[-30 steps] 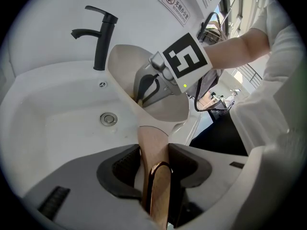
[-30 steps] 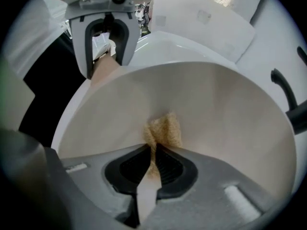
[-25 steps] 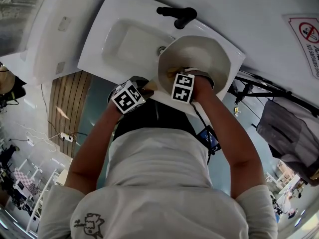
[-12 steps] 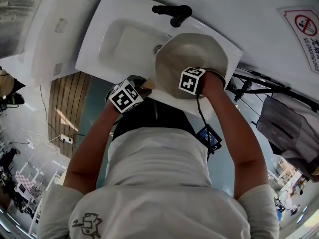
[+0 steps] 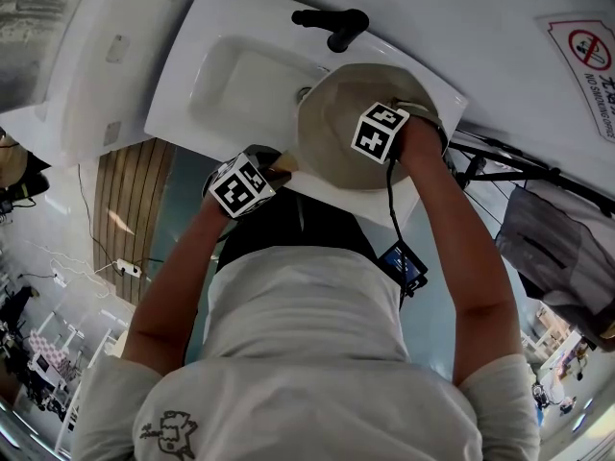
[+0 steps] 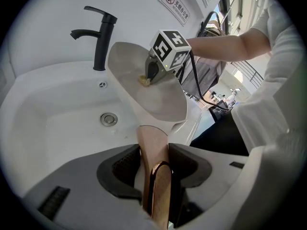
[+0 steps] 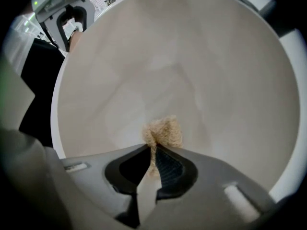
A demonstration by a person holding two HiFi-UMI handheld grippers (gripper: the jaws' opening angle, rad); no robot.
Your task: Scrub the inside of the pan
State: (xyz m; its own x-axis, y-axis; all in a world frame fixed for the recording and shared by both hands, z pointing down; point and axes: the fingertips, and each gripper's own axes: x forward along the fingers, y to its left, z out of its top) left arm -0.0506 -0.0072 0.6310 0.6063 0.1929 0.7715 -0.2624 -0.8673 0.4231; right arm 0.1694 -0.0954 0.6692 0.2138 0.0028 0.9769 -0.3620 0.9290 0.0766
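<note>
A pale beige pan (image 5: 351, 128) tilts over the white sink (image 5: 235, 84), its inside filling the right gripper view (image 7: 182, 71). My left gripper (image 6: 152, 164) is shut on the pan's wooden handle (image 6: 151, 147), which has a copper-coloured end, and holds the pan (image 6: 144, 85) up at the sink's near edge. My right gripper (image 7: 152, 150) is shut on a small tan scrubbing pad (image 7: 163, 132), pressed against the pan's inner face. In the left gripper view the scrubbing pad (image 6: 144, 80) touches the pan's upper inside under the right gripper's marker cube (image 6: 170, 49).
A black faucet (image 5: 332, 22) stands at the sink's far side, the faucet (image 6: 98, 35) just left of the pan. The drain (image 6: 109, 119) lies in the basin below. A no-smoking sign (image 5: 596, 60) hangs on the wall at right. A cable (image 6: 196, 87) trails from the right gripper.
My right gripper has moved with the pad from the pan's near side up and right toward its far rim. The left gripper and the pan have stayed in place.
</note>
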